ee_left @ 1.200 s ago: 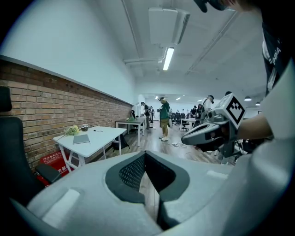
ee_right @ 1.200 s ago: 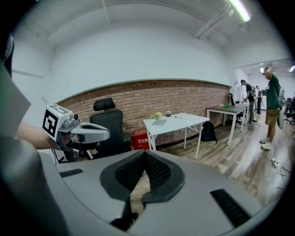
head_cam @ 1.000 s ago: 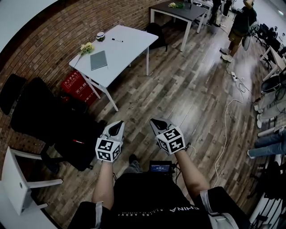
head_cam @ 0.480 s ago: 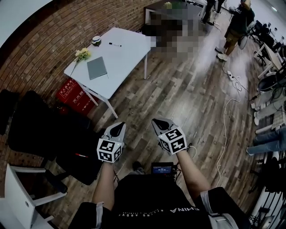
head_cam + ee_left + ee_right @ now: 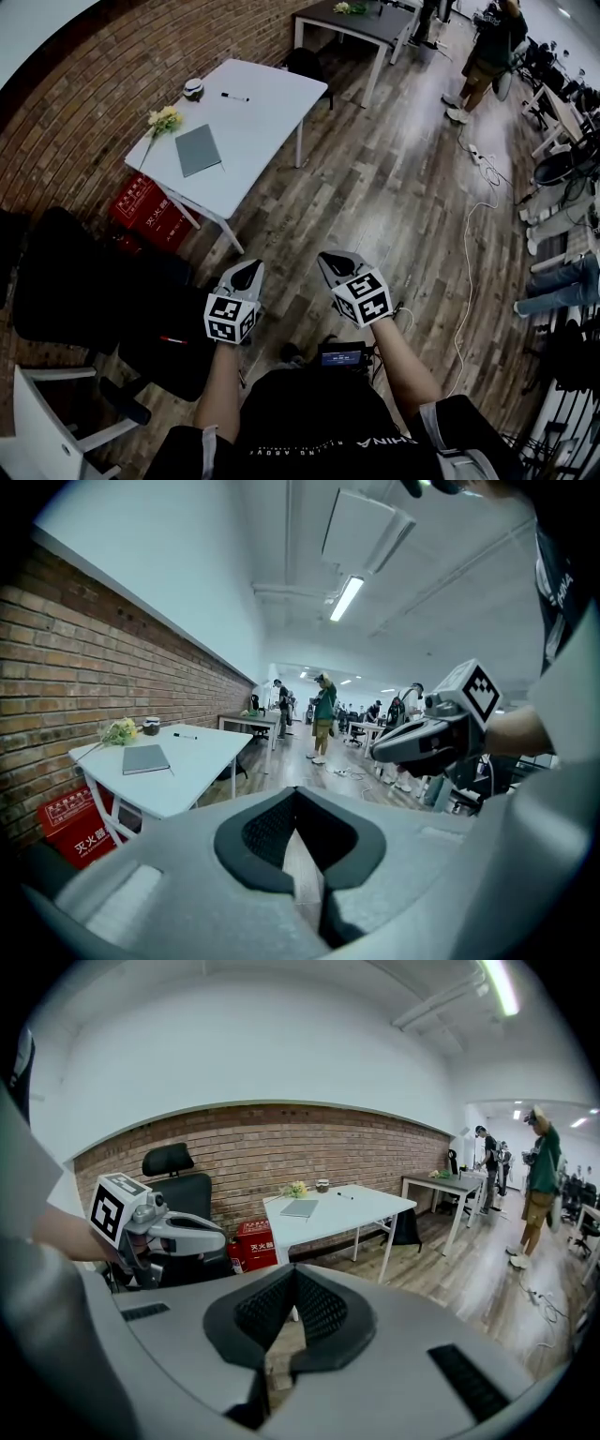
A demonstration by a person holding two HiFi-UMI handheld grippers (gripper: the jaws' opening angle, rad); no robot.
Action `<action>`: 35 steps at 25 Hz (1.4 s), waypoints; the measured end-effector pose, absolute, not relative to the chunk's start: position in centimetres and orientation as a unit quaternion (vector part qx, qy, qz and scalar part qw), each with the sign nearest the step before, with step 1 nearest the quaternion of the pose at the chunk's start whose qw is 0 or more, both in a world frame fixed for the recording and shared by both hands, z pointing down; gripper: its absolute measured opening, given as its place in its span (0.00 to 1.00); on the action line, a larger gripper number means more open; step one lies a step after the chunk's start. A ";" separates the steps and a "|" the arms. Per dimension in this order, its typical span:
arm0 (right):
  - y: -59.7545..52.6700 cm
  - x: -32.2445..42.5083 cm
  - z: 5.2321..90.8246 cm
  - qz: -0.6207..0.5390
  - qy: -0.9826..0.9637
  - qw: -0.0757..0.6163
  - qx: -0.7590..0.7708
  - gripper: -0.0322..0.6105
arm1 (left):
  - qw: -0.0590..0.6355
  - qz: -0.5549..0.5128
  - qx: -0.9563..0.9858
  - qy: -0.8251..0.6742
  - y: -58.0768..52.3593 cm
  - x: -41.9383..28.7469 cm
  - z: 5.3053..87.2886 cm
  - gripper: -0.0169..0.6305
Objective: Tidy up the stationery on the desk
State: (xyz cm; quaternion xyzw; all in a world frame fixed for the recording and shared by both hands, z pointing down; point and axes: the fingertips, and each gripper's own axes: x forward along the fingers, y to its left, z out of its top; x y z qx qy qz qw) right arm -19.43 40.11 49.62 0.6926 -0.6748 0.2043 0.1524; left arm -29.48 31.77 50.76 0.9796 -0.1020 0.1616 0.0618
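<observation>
Grey flat notebook (image 5: 198, 150) and black marker pen (image 5: 234, 97) lie on the white table (image 5: 272, 101), well apart from both grippers. A careless reach could roll that pen off the edge. Left gripper (image 5: 246, 274) and right gripper (image 5: 334, 264) hang side by side over the wooden floor (image 5: 394, 206), tilted slightly down, fingers clenched on nothing

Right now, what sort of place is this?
Probably an open-plan office or workshop: a white desk against a brick wall, a black office chair, and a dark desk and a standing person beyond.
</observation>
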 end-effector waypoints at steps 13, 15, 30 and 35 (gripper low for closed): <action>34.9 -14.9 50.6 0.203 -0.701 0.148 0.668 0.06 | 0.068 0.166 0.977 -0.115 28.6 -24.1 51.7 0.04; 33.3 -13.4 50.4 0.201 -0.705 0.144 0.665 0.06 | 0.066 0.169 0.976 -0.120 27.2 -22.7 51.6 0.04; 27.2 3.3 51.3 0.221 -0.704 0.120 0.665 0.06 | 0.061 0.193 0.969 -0.138 20.4 -7.5 52.0 0.04; 25.7 7.3 50.7 0.215 -0.708 0.115 0.662 0.06 | 0.060 0.187 0.969 -0.153 18.8 -4.2 51.4 0.04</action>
